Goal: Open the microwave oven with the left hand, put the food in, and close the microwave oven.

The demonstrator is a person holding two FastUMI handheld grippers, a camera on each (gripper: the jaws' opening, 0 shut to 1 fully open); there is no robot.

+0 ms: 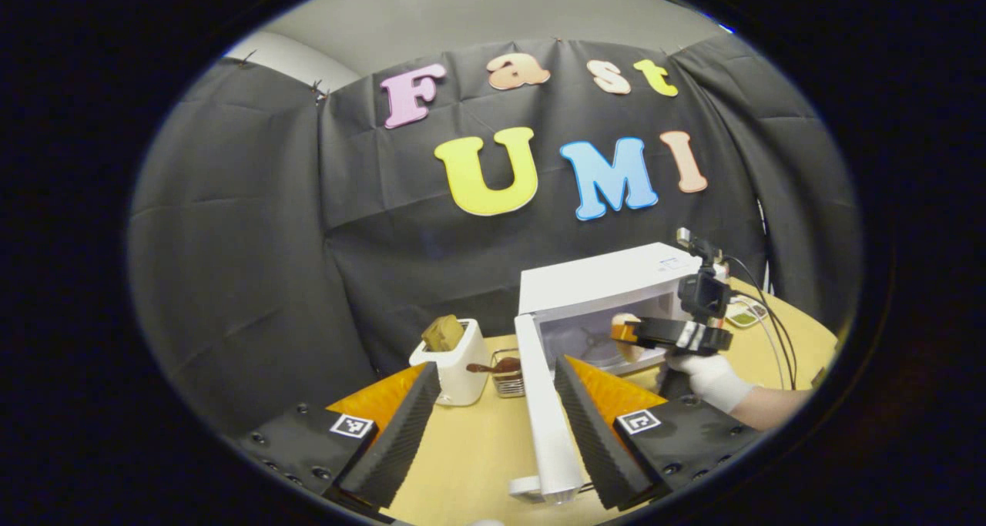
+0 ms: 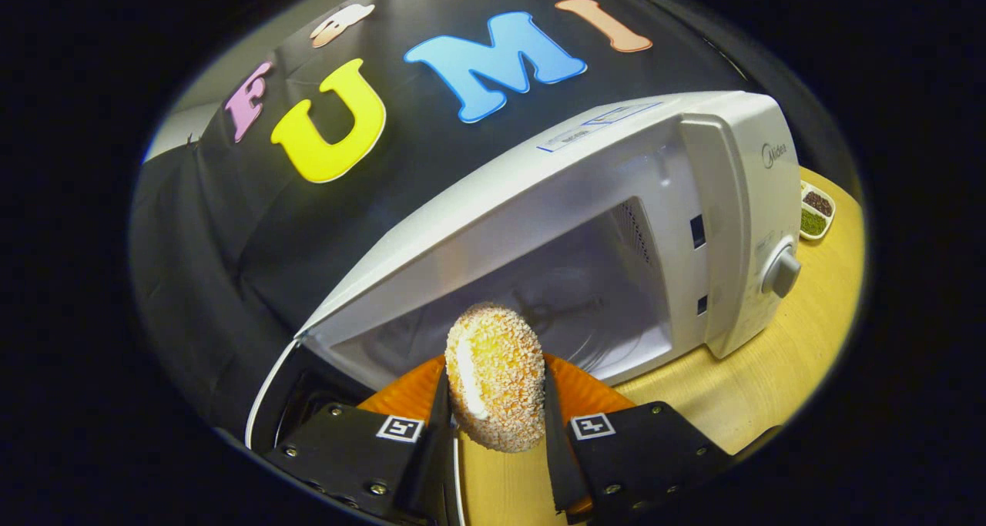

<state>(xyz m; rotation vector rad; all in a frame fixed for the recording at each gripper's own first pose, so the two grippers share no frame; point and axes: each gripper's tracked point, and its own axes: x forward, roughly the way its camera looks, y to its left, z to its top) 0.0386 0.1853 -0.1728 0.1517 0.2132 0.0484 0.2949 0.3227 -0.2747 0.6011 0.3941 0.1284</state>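
Microwave door already open; my right gripper is clamped on the crumbed bun, just in front of the microwave cavity; my left gripper spread wide, empty, beside the door; placing and closing left

This is a pretend kitchen set up inside a test booth, not a real home. A white microwave with its door open, a white toaster with bread in it and a small dish of seasonings sit on a yellow wooden table (like kitchen things). But black cloth hangs all around as walls, with a plain grey ceiling above.
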